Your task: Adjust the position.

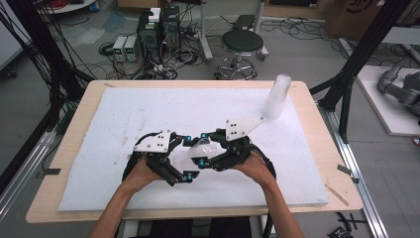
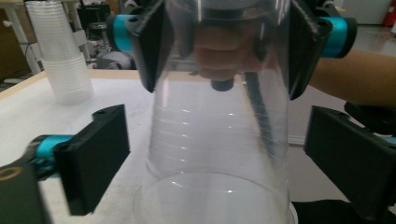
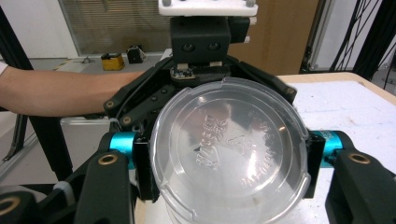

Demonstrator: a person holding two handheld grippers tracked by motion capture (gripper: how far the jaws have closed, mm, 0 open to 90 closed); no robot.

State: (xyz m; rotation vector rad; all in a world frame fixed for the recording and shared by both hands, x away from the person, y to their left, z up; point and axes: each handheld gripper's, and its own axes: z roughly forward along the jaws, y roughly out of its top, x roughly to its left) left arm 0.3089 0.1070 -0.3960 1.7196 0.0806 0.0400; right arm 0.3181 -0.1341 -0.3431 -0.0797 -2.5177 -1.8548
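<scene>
The clear plastic cup [image 3: 229,154] lies on its side in the air above the tabletop [image 1: 317,148], caught between the two tools. Its long axis runs from one to the other. The closed end, with raised lettering, faces straight back at the right hand-held gripper [image 1: 202,148], whose jaws are pressed on either flank of the cup close to that end. The open mouth points at the left hand-held gripper [image 1: 187,156]. Its jaws stand wide on both sides of the mouth end, with bare gaps between the pads and the wall, so it carries nothing. Each tool therefore has the cup directly ahead of it, along its own line of sight. The right one has the hold; the left is just as near but not yet in contact. If a handover or a two-handed pull is intended, it probably depends on the left jaws closing squarely across the thin, springy rim without crushing it. Counted: one loose cup, two tools, and one upright stack of cups [image 1: 276,96] well beyond the right tool, on the white sheet [image 1: 124,114]. The number in the stack is too blurred to tell.
</scene>
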